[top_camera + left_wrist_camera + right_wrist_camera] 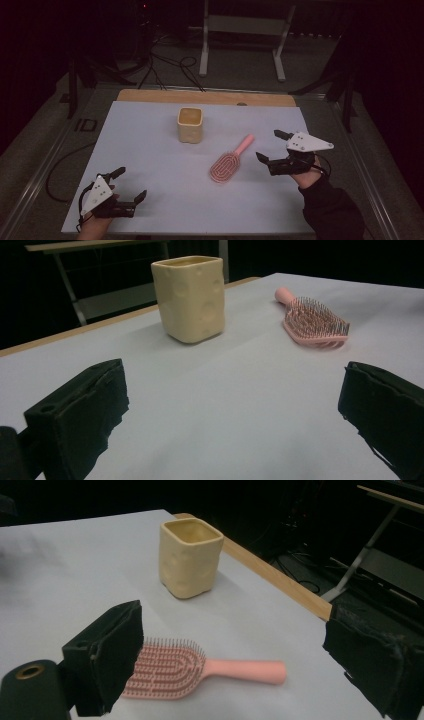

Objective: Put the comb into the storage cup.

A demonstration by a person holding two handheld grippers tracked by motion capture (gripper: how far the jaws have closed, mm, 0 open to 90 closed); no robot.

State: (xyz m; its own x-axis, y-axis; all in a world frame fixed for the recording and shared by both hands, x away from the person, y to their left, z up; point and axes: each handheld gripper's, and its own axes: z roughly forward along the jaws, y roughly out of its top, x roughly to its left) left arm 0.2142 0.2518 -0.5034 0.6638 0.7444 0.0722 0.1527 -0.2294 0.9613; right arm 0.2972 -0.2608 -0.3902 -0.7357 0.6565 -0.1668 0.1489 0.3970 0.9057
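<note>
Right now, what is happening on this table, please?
A person sits at a white table with tongs in each hand. The right tongs are open, close to the pink hairbrush, which lies flat with bristles up; nothing touches it yet. The left tongs are also open and empty, near the table's front edge, away from both things. A cream square cup stands upright behind the brush. It looks as if the right hand is about to take the brush.

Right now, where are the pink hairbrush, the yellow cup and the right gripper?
pink hairbrush (225, 167), high view, on the bristle head.
yellow cup (192, 302), left gripper view, on its side wall.
right gripper (270, 146), high view, midway between its open fingers.
</note>
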